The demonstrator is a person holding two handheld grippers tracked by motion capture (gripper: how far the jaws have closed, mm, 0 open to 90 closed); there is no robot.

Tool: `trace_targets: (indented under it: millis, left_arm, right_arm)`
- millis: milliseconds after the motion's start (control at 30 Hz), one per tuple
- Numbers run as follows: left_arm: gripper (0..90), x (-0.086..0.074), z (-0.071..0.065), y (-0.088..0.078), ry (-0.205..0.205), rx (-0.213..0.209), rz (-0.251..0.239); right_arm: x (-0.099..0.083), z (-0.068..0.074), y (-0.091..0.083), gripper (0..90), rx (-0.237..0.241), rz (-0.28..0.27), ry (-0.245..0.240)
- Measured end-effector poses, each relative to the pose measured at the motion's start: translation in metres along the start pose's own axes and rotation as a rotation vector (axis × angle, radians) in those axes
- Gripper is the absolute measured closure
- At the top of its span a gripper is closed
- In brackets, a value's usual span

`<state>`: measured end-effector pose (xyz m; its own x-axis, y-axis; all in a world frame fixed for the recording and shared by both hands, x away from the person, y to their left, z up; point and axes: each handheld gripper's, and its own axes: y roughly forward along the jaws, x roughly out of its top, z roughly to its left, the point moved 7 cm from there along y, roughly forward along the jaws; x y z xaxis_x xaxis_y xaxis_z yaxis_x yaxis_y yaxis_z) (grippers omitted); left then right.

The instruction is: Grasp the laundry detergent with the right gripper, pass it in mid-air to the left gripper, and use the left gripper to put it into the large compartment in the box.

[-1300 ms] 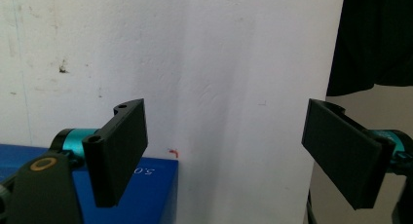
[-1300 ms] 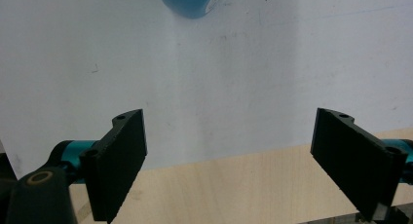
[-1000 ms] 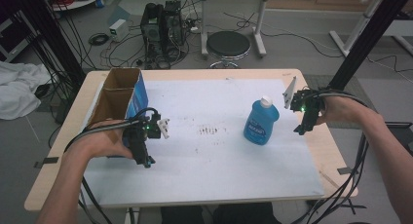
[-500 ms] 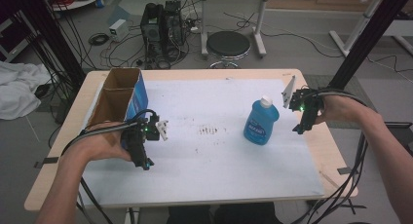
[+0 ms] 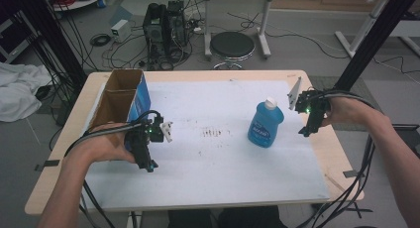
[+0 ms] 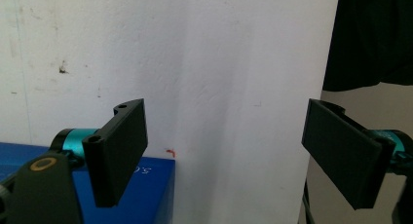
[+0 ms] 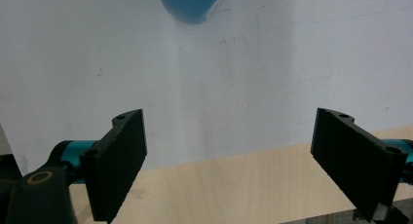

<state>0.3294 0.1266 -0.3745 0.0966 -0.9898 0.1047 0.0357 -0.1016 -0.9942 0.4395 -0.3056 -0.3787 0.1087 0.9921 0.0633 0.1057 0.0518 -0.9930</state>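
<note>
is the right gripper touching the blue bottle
Apart. The high view shows white mat between the right gripper and the bottle; the right gripper view shows its jaws open and empty.

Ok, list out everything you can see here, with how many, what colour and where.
Table: one, light wood, centre.
Sheet: one, white, covering most of the tabletop.
Bottle: one, blue with white cap, upright, right of centre.
Box: one, blue outside, brown inside, open, table's left rear.
Stool: one, black, on the floor behind the table.
Cloth: one, white, floor at far left.
Left gripper: black, open, beside the box.
Right gripper: black, open, right of the bottle.
</note>
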Motion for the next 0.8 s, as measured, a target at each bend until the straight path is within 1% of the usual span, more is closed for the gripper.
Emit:
trace_targets:
  millis: [67, 100, 133, 167, 200, 300, 333, 367, 400, 433, 533, 567, 700, 733, 767, 800]
  left_arm:
    - [16.9, 0.001, 0.000, 0.000, 0.011, -0.004, 0.005]
    - [16.9, 0.002, -0.001, 0.001, 0.007, -0.007, -0.002]
    - [16.9, 0.002, 0.000, 0.000, 0.016, -0.008, 0.005]
    - [16.9, 0.003, -0.001, 0.001, 0.003, -0.003, -0.001]
    - [16.9, 0.002, 0.000, 0.000, 0.015, -0.007, 0.005]
    - [16.9, 0.003, 0.000, 0.000, 0.006, -0.001, -0.007]
    - [16.9, 0.004, 0.001, 0.000, 0.007, -0.001, -0.006]
    - [16.9, 0.004, 0.001, 0.000, 0.005, 0.001, -0.010]
    - [16.9, 0.005, 0.001, 0.000, 0.015, -0.005, -0.005]
    - [16.9, 0.006, 0.001, 0.001, 0.011, -0.006, -0.011]
    - [16.9, 0.007, 0.001, 0.002, 0.016, -0.002, -0.009]
    - [16.9, 0.007, 0.001, 0.003, 0.018, -0.009, -0.008]
    - [16.9, 0.008, 0.000, 0.003, 0.014, -0.001, -0.022]
    - [16.9, 0.008, -0.001, 0.003, 0.005, -0.002, -0.031]
    - [16.9, 0.007, -0.001, 0.002, 0.016, -0.004, -0.019]
    - [16.9, 0.007, 0.000, 0.002, 0.018, -0.001, -0.018]
  right_arm:
    - [0.001, 0.001, -0.001, 12.3, 0.003, -0.002, 0.003]
    - [0.001, 0.001, -0.001, 12.3, -0.001, -0.002, -0.004]
    - [0.001, 0.003, -0.002, 12.3, -0.003, 0.002, 0.021]
    - [0.002, 0.003, -0.003, 12.3, 0.004, 0.001, 0.030]
    - [0.002, 0.003, -0.004, 12.3, 0.023, -0.008, 0.012]
    - [0.002, 0.004, -0.005, 12.3, 0.022, -0.008, 0.015]
    - [0.003, 0.007, -0.006, 12.3, 0.029, -0.001, 0.049]
    - [0.002, 0.004, -0.005, 12.3, 0.007, -0.005, 0.011]
    - [0.002, 0.005, -0.006, 12.3, 0.011, -0.004, 0.014]
    - [0.003, 0.007, -0.008, 12.3, 0.011, -0.001, 0.027]
    - [0.004, 0.010, -0.011, 12.3, 0.013, 0.001, 0.042]
    - [0.004, 0.010, -0.012, 12.3, 0.005, 0.001, 0.042]
    - [0.005, 0.012, -0.014, 12.3, 0.007, 0.003, 0.060]
    - [0.006, 0.013, -0.016, 12.3, 0.003, 0.002, 0.078]
    - [0.006, 0.013, -0.016, 12.3, 0.003, 0.002, 0.078]
    - [0.007, 0.014, -0.016, 12.3, 0.010, -0.004, 0.097]
